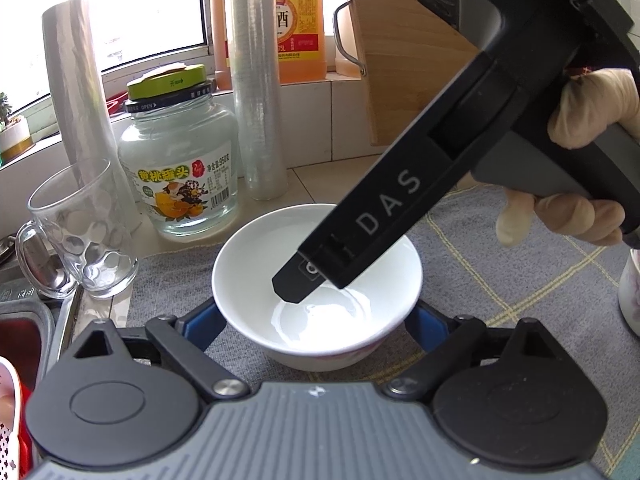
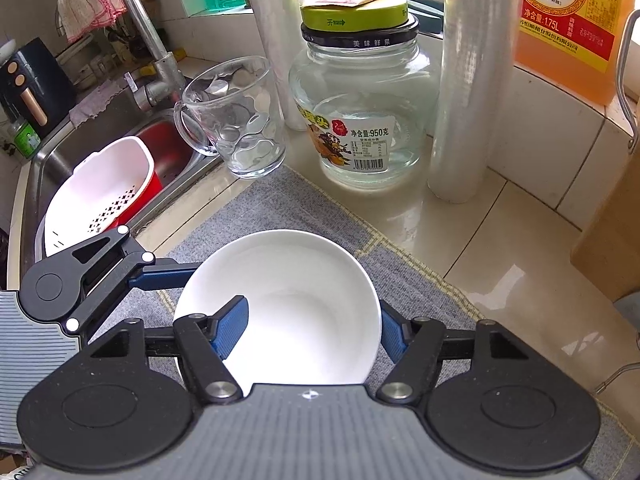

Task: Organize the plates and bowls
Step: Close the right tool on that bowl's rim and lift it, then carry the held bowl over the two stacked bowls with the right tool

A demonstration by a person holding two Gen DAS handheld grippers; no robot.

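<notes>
A white bowl stands on a grey checked mat. My left gripper is open, its blue fingers spread either side of the bowl's base. My right gripper is open and straddles the bowl's rim: one blue finger lies inside the bowl, the other outside on the right. In the left wrist view the right gripper's black finger dips into the bowl. I cannot tell whether the pads touch the bowl wall.
A glass mug, a glass jar with a green lid and rolls of cling film stand close behind the bowl. A sink with a white colander lies to the left. A yellow bottle and a wooden board stand at the back right.
</notes>
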